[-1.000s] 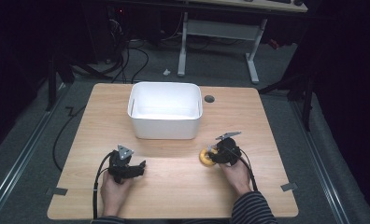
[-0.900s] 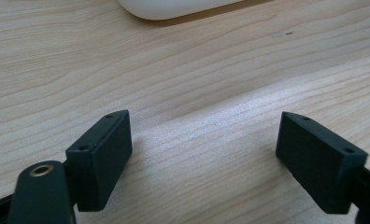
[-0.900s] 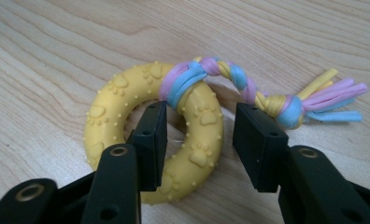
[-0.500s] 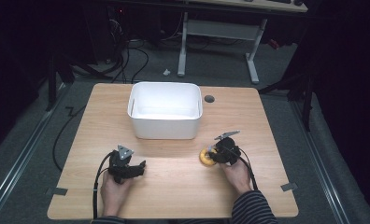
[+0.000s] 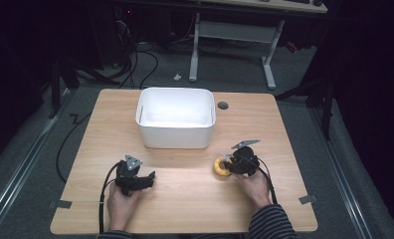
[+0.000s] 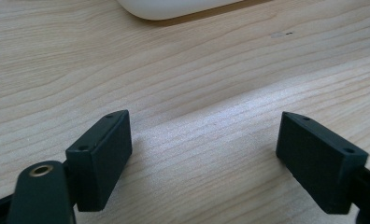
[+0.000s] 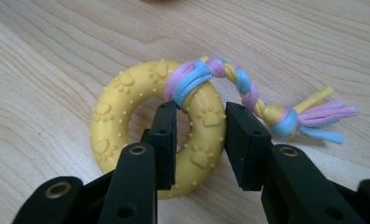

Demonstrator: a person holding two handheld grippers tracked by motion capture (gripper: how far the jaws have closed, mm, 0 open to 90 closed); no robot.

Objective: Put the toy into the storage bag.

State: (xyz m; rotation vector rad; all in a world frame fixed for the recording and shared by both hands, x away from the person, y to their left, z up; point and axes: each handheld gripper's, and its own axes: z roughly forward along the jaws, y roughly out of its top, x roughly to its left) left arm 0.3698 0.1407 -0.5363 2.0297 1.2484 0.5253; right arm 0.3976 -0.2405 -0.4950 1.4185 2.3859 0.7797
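At the near edge of a wooden table, a person's two hands each hold a black gripper, a striped sleeve showing at the right wrist. The left gripper rests low on the near left part of the tabletop, its jaws spread wide with nothing but bare wood grain between them, as the left gripper view shows. To the right, the right gripper has its jaws closed on one side of a yellow ring toy, which lies flat on the table near the right of centre. In the right gripper view, one jaw sits inside the ring's hole and the other against its outer edge; the ring is embossed with paw prints and small studs, and a braided rope of pink, blue and yellow strands is knotted around it, its frayed tail lying on the wood to the right. Farther off, a white rectangular bin stands at the middle of the far half of the table, well apart from both grippers, with a small round cable hole just to its right.
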